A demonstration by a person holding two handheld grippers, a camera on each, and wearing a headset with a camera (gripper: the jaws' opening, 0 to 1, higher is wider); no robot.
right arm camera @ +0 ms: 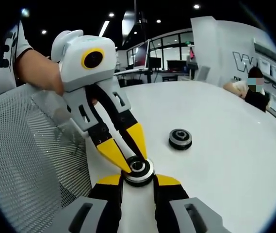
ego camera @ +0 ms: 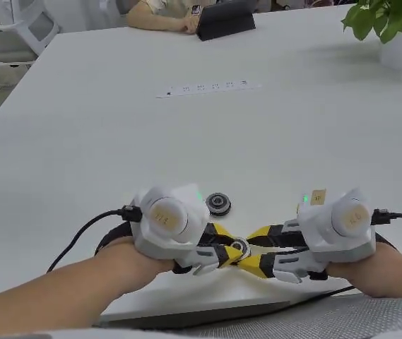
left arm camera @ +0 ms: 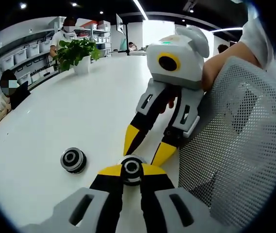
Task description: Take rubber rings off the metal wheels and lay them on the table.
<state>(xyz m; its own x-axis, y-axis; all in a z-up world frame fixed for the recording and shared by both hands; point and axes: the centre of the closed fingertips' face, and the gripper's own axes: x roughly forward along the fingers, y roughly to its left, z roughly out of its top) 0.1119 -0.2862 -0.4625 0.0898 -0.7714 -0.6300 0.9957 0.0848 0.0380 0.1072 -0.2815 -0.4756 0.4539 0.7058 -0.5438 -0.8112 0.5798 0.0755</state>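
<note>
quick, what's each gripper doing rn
left gripper: closed on the metal wheel
right gripper: closed on the same metal wheel, from the opposite side

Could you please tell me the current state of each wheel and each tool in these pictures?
left tool: shut on the held wheel, at the near edge of the table.
right tool: shut on the held wheel from the opposite side.
held wheel: clamped between both tools, rubber ring apparently not yet off.
loose wheel: lying flat on the table, apart from both tools, dark ring on.
</note>
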